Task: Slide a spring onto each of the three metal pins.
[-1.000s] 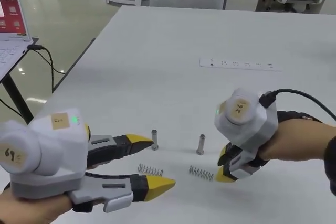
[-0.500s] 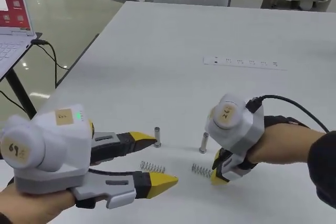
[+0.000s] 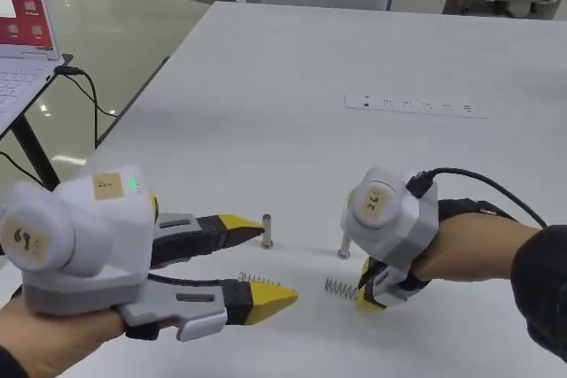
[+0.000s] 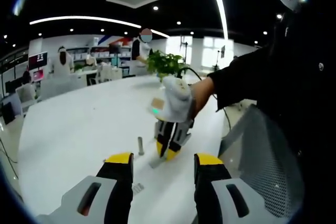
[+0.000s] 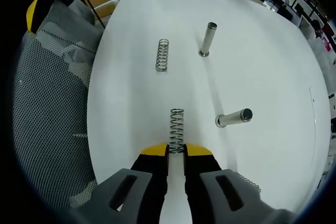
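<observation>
Right gripper [image 5: 176, 149]: jaws narrow, pinching the near end of a coil spring [image 5: 176, 125] that lies flat on the white bench [image 5: 262, 51]. Left gripper [image 3: 271, 260]: jaws wide, holding nothing, beside a second spring [image 5: 163, 54]. Near pin [image 5: 234, 118] and far pin [image 5: 206, 39] stand upright, bare. Step in hand: first spring pickup. Next move likely calls for lifting the spring and aligning its bore over a pin.

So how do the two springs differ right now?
The near spring has one end pinched between the right gripper's jaws; the far spring lies free, touched by nothing. The near spring lies beside the nearer pin, the far spring beside the farther pin. Both lie flat on the table, on no pin.
</observation>
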Motion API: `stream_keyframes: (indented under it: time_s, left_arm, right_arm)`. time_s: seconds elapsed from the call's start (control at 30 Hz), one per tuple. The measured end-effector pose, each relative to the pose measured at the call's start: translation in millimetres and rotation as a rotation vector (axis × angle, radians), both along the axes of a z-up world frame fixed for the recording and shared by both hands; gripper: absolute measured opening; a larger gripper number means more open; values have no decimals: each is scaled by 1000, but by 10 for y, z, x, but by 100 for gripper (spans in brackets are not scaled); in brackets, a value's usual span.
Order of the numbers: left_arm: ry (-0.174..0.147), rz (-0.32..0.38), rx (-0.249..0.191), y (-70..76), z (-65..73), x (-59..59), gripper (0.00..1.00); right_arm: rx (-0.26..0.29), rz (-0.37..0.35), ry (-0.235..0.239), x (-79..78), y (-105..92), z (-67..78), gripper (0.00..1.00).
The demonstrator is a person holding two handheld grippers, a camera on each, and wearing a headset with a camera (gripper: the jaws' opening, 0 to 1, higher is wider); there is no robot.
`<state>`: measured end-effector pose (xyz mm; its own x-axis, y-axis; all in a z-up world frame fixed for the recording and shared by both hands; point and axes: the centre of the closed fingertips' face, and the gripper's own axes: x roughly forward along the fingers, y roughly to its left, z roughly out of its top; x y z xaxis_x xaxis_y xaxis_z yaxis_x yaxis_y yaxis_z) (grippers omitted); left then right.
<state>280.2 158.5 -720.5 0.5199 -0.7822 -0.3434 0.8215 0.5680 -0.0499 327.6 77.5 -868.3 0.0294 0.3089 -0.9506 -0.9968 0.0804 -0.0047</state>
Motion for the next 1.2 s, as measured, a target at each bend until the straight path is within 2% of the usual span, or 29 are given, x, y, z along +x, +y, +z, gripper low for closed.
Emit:
stream_keyframes:
  time_s: [0.27,0.37,0.6,0.8,1.2]
  left_arm:
    - [-3,-12,19,8,-1,25,40]
    - [-1,-25,28,-12,-22,38,39]
    - [14,-58,45,-78,-84,103,38]
    - [29,-76,44,-135,-132,172,37]
    - [39,-118,39,-294,-193,224,33]
  right_arm:
    - [0,19,1,-7,-26,77,7]
    - [8,20,20,-37,-41,180,7]
    - [24,25,27,-51,-51,430,7]
    - [33,48,8,-55,-28,611,7]
    - [56,107,-5,-129,85,840,7]
